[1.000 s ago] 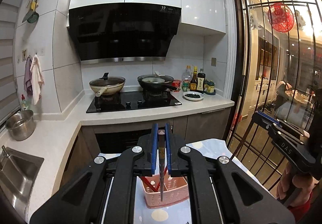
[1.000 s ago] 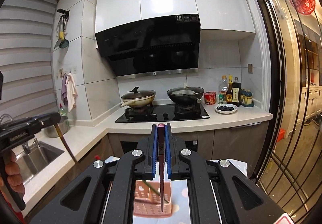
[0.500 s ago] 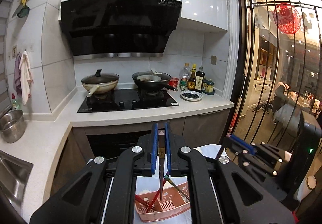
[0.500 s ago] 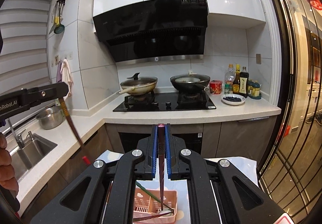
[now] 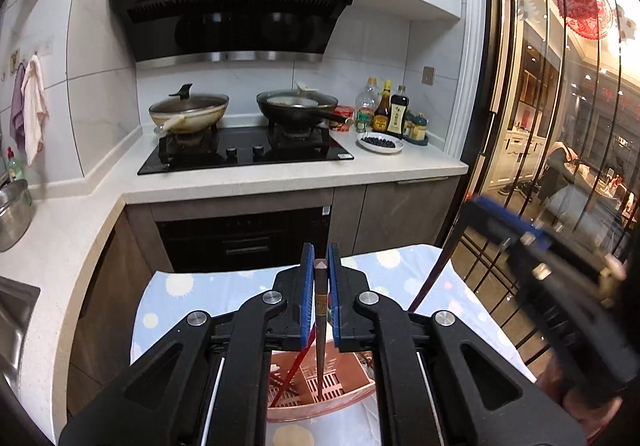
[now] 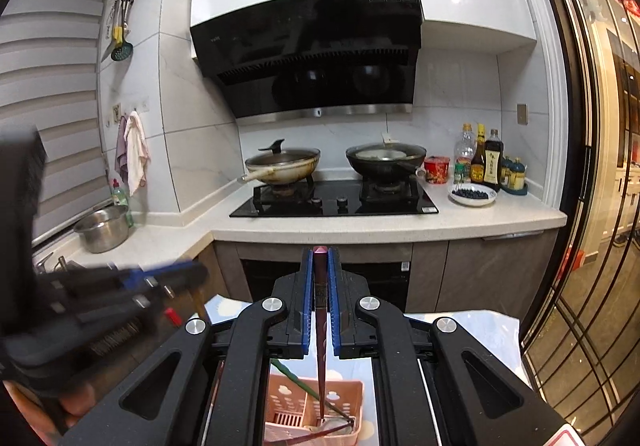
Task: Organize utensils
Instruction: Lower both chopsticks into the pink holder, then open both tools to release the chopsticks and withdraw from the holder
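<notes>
My left gripper [image 5: 320, 260] is shut on a brown chopstick [image 5: 320, 330] that points down into a pink slotted basket [image 5: 320, 398] on a dotted cloth; the tip is inside the basket, beside a red utensil [image 5: 292, 370]. My right gripper [image 6: 320, 264] is shut on a dark reddish chopstick [image 6: 321, 346] whose tip is inside the same pink basket [image 6: 296, 394], next to a green utensil [image 6: 296, 380]. The right gripper shows blurred at the right of the left wrist view [image 5: 560, 278]. The left gripper shows blurred at the left of the right wrist view [image 6: 120, 298].
The small table with the dotted cloth [image 5: 224, 290] stands before a kitchen counter [image 5: 280, 177] with a hob, two pans [image 5: 188, 113] and bottles [image 5: 388, 109]. A steel pot [image 6: 104, 232] and sink are at left. A glass door with bars [image 5: 560, 125] is at right.
Both grippers have come down and closer together over the basket. The two chopstick tips have gone from above the basket to inside it. Both views tilted downward.
</notes>
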Motion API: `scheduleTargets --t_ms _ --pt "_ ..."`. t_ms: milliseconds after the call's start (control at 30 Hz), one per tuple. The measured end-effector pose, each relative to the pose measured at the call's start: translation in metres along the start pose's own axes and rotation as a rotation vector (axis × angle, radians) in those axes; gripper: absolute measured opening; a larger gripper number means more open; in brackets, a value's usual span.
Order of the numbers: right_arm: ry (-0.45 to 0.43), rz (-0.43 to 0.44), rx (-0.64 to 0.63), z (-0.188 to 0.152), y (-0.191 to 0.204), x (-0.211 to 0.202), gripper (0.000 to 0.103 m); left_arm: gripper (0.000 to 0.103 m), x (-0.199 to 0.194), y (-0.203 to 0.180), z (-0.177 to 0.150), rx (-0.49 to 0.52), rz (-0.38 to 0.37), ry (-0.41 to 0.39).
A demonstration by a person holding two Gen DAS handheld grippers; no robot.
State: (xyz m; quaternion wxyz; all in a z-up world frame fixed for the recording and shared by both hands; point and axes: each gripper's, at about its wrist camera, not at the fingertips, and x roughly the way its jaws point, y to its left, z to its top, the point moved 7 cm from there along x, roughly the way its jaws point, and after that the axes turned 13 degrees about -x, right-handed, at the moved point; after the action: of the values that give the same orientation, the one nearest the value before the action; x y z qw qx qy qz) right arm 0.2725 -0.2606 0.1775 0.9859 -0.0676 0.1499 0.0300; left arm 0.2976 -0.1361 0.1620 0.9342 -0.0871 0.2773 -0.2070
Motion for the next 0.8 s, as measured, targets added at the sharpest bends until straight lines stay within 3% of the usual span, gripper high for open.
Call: scheduleTargets --t_ms 333,533,633,800 --pt "-0.064 0.028 -0.027 0.033 0.020 -0.013 0.007 0.007 0.002 0.004 -0.008 -0.016 0.007 0.019" --pt "-0.001 0.044 -0.046 0.011 0.031 0.001 0.007 0.007 0.006 0.011 -0.010 -0.023 0.020 0.030" --pt "0.024 0.037 -0.047 0.000 0.032 0.004 0.015 0.008 0.005 0.014 -0.013 -0.025 0.038 0.027" --pt "0.034 0.036 -0.043 -0.009 0.033 -0.003 0.016 0.035 -0.003 0.019 -0.016 -0.030 0.061 0.009"
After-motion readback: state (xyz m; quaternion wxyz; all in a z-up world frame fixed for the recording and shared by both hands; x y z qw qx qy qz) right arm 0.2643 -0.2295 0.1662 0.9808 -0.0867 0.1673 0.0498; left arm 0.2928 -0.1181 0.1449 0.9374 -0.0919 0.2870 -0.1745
